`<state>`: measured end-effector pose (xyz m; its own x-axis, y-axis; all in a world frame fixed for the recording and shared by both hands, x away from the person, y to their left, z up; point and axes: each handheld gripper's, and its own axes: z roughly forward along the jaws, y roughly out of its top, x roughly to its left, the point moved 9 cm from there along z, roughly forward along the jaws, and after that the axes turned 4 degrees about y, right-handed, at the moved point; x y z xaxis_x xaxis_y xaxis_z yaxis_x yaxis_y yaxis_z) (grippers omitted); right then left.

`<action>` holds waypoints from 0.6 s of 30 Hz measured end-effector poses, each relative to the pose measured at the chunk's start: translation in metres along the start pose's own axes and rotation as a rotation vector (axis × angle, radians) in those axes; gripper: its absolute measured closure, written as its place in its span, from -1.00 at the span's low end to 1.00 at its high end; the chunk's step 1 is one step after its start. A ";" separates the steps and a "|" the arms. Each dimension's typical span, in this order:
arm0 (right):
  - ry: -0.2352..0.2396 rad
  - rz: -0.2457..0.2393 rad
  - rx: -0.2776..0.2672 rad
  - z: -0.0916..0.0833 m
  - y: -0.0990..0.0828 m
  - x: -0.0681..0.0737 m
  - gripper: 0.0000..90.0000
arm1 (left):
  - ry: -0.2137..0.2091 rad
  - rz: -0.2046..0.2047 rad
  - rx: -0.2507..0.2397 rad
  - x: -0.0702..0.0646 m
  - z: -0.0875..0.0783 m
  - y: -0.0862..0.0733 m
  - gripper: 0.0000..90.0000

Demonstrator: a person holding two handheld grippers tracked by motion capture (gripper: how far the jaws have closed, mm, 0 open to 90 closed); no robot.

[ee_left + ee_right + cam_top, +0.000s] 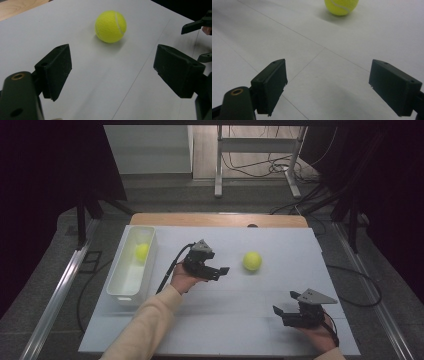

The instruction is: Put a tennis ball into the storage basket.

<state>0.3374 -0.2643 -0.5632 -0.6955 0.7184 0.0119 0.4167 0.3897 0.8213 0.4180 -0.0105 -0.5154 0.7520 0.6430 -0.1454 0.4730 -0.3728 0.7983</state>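
So the tennis ball (252, 261) is sat loose on the white desk (240, 320), out in the open middle, well apart from the white bin (131, 270) at the left edge where a second ball (142, 251) is already lying. The left gripper (216, 271) is aimed at it with its fingers (56, 70) spread wide and nothing held between them, the ball just ahead and slightly off to the side of centre in the left gripper view. The right gripper (285, 312) is parked near the front right, fingers also wide apart and empty.

For the reach to go well, the ball probably wants to be centred between the fingers before anything is closed, and approached low so it's caught around its widest part rather than nudged. It could roll easily if one finger is touched first.

Being round, no long axis or pointing direction can really be given; only the white seam (118, 22) is seen curving down its right side.
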 end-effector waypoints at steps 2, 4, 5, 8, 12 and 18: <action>-0.001 0.000 -0.001 0.000 0.000 0.000 -0.66 | -0.003 0.001 0.002 -0.001 0.003 0.001 -0.65; 0.000 0.001 -0.004 0.000 0.000 0.000 -0.66 | -0.003 0.005 0.004 -0.002 0.007 0.002 -0.65; 0.000 0.000 -0.003 0.000 0.000 0.000 -0.66 | -0.003 0.006 0.007 -0.002 0.008 0.002 -0.65; 0.000 -0.001 -0.004 0.000 0.001 0.000 -0.65 | -0.003 0.003 0.011 -0.003 0.012 0.002 -0.65; 0.001 -0.002 -0.005 0.000 0.001 0.000 -0.65 | -0.004 -0.001 0.016 -0.003 0.017 0.002 -0.65; 0.002 -0.002 -0.005 0.000 0.001 0.000 -0.65 | -0.001 0.005 0.024 -0.002 0.025 0.003 -0.65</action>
<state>0.3376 -0.2635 -0.5628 -0.6971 0.7169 0.0116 0.4125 0.3877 0.8243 0.4297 -0.0297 -0.5271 0.7546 0.6405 -0.1424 0.4806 -0.3919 0.7845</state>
